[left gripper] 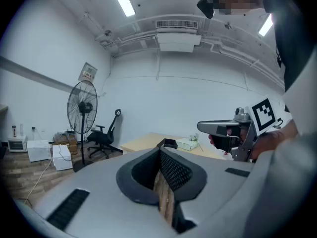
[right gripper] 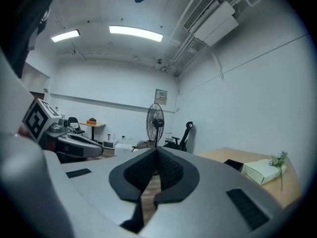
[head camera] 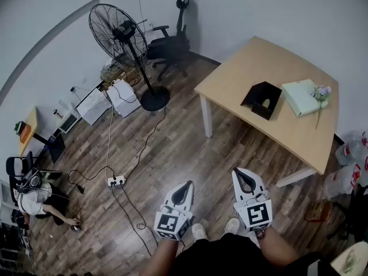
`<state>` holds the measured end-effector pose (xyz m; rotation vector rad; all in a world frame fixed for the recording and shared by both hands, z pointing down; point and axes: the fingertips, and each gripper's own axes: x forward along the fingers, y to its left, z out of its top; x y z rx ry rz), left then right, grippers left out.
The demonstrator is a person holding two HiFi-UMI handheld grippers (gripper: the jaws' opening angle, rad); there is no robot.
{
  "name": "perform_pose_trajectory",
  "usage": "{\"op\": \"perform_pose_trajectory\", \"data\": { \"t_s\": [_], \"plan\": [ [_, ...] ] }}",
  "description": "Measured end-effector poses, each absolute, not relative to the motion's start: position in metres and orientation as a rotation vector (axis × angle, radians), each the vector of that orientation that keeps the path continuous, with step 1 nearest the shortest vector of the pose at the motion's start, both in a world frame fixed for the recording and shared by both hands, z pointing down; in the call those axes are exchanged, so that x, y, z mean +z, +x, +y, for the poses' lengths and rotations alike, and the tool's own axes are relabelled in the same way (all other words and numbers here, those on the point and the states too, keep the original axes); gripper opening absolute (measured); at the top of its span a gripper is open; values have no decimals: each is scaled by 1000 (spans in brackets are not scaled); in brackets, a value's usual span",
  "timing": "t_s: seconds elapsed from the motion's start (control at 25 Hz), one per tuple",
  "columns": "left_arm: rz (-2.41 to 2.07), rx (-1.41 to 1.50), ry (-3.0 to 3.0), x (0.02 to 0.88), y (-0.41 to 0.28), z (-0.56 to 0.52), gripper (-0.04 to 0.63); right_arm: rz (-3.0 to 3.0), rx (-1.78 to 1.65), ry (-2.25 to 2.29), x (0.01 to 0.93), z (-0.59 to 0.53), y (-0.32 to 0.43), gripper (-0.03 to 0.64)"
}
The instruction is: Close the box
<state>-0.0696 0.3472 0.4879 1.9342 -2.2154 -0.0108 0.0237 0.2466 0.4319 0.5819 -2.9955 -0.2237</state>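
Observation:
A small black box [head camera: 261, 99] stands open on the light wooden table [head camera: 241, 73] at the upper right; it also shows far off as the black box [left gripper: 168, 143] and the black box [right gripper: 234, 165]. Beside it lie a pale green box [head camera: 300, 96] and a flower stem [head camera: 319, 96]. Both grippers are held low over the floor, well short of the table. My left gripper [head camera: 187, 184] is shut with nothing in it, its tips meeting at the left gripper [left gripper: 159, 150]. My right gripper [head camera: 238, 172] is shut and empty too, as the right gripper [right gripper: 156, 150] view shows.
A standing fan [head camera: 118, 30] and an office chair [head camera: 169, 45] are at the back. White boxes [head camera: 123, 96], cables and a power strip [head camera: 115, 181] lie on the wooden floor to the left. A person [head camera: 34, 197] sits at far left. Bottles [head camera: 351, 154] stand right of the table.

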Motion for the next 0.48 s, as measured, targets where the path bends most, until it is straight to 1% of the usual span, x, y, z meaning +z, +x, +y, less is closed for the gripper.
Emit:
{"op": "perform_pose_trajectory", "data": {
  "t_s": [0.28,0.48],
  "plan": [
    [-2183,-21,2011,489,-78,367,14,-2943,-230,599,432,272,15,12],
    [-2153,-18,2054,491,-86,376,14,-3059,-237,654,422,284,13,12]
  ]
}}
